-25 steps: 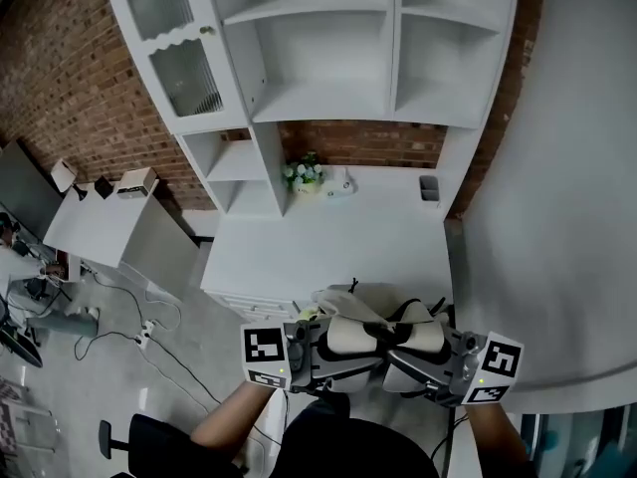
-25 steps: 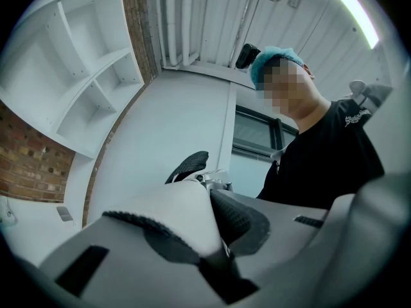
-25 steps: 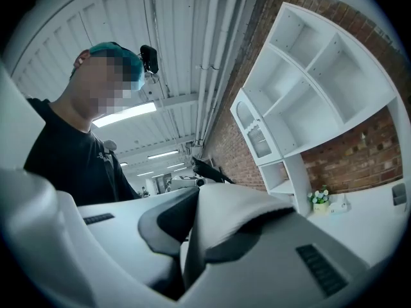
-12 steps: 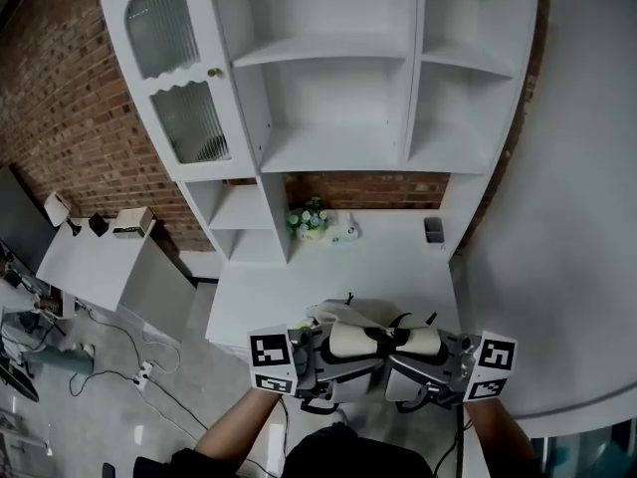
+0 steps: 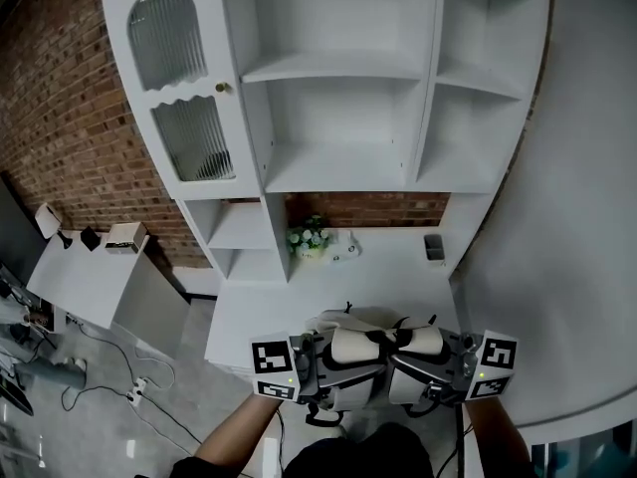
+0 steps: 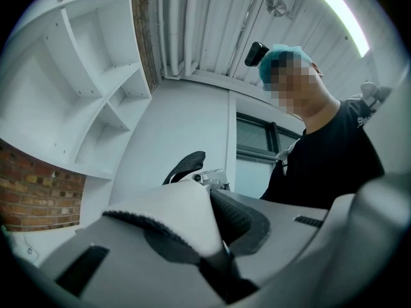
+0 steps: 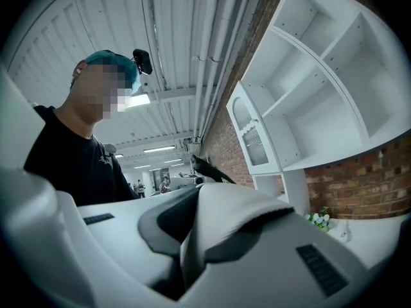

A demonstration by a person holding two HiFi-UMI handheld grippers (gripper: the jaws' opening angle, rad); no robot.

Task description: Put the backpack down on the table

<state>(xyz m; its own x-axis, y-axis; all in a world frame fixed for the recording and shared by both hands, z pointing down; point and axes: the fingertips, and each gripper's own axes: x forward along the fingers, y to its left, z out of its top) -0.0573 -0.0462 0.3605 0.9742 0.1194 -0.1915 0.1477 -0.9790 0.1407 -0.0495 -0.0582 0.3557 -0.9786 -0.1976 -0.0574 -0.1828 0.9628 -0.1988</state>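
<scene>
White shelf unit [image 5: 338, 98] against brick wall [image 5: 60, 88], white table [image 5: 398, 267] beneath, pale backpack [image 5: 348, 320] held above the table's near edge, left gripper [image 6: 218, 255] clamped on padded strap [image 6: 173, 217], right gripper [image 7: 186, 255] clamped on second strap [image 7: 237, 217], small flower pot [image 5: 309, 239] at back.

Backpack [image 5: 348, 320] mostly out of sight
</scene>
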